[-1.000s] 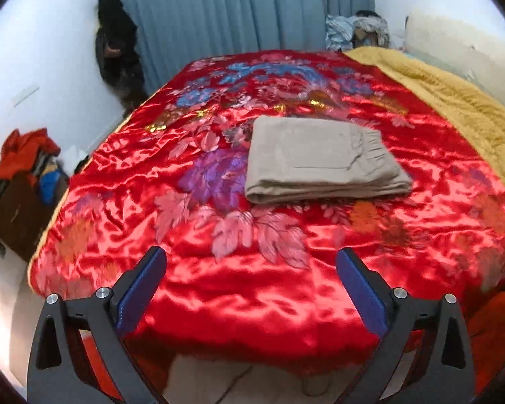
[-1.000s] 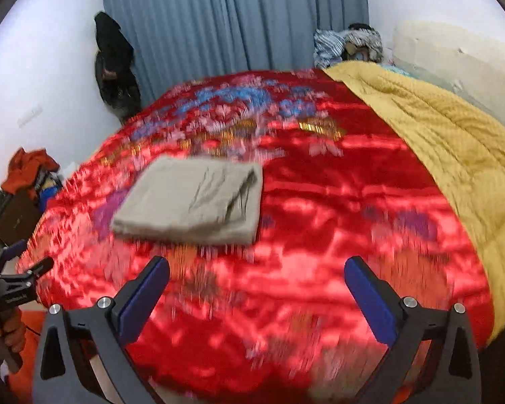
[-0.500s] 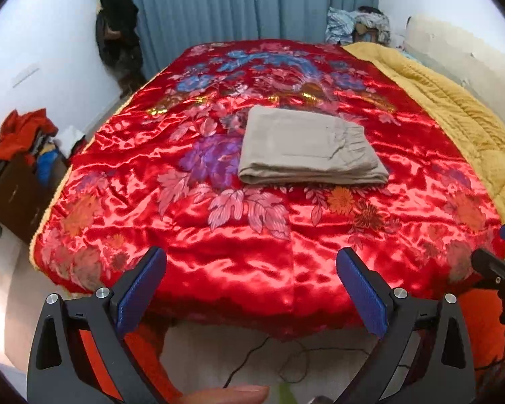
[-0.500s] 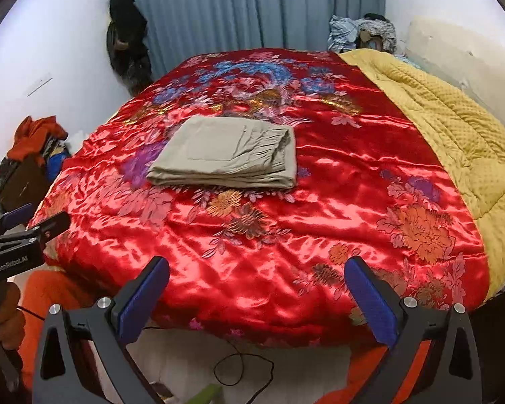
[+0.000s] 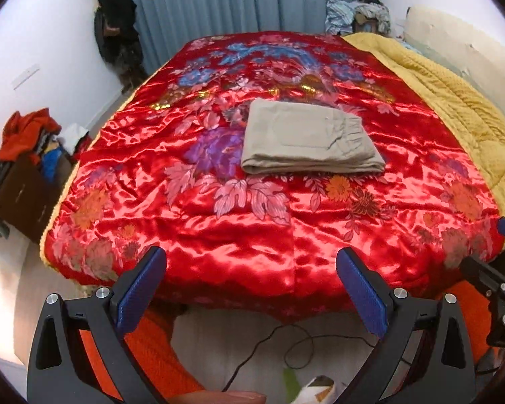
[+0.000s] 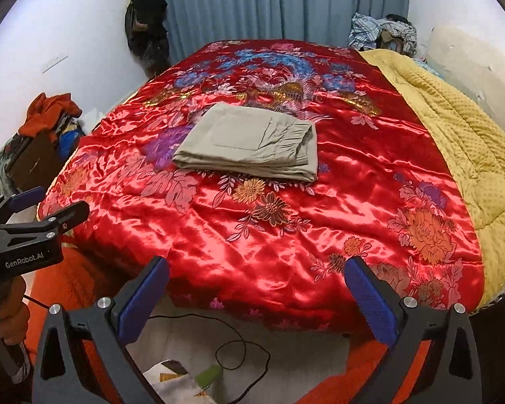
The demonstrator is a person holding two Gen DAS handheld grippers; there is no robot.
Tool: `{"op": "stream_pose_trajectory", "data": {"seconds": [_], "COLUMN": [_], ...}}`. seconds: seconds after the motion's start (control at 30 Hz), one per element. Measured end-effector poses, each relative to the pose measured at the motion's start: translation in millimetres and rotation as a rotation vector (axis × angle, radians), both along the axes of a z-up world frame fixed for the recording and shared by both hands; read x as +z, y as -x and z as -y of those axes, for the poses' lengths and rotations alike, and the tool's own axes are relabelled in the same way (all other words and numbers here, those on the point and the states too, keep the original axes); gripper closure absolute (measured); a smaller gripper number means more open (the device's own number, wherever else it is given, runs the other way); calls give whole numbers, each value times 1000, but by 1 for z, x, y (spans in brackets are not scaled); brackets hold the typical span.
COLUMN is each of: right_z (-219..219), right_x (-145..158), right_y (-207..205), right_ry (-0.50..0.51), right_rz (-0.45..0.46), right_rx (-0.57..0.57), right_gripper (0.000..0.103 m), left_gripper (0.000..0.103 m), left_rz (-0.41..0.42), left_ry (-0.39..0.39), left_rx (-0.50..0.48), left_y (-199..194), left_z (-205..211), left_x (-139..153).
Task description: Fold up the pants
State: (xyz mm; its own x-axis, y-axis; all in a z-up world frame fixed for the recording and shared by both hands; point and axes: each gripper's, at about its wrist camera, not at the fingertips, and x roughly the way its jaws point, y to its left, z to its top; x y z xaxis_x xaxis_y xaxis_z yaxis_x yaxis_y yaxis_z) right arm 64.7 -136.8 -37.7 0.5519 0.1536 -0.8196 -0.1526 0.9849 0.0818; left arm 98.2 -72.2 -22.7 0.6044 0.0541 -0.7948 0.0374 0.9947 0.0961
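Lying folded into a neat rectangle, the tan pants (image 5: 308, 141) are resting near the middle of the red flowered bedspread (image 5: 239, 229) on the bed. The left claw (image 5: 252, 289) and right claw (image 6: 257, 294) are both hanging wide open and empty off the foot of the bed, well apart from the pants, above a black cord (image 6: 234, 346) on the floor.

The folded pants (image 5: 308, 141) lie mid-bedspread (image 5: 239, 229) — the quilt (image 5: 461, 114) along its right edge, the curtain (image 5: 245, 0) behind, a clothes pile (image 5: 27, 134) at left.
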Motion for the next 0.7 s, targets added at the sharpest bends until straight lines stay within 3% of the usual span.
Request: {"op": "stream_pose_trajectory", "data": {"seconds": [0.7], "right_z": [-7], "right_x": [12], "right_y": [5], "right_ry": [27], "right_rz": [-4], "right_rx": [4], "right_gripper": [1], "left_gripper": [2], "left_rz": [-19], "left_ry": [-7], "left_rx": [-14], "left_y": [4], "left_z": [6], "left_x": [4]}}
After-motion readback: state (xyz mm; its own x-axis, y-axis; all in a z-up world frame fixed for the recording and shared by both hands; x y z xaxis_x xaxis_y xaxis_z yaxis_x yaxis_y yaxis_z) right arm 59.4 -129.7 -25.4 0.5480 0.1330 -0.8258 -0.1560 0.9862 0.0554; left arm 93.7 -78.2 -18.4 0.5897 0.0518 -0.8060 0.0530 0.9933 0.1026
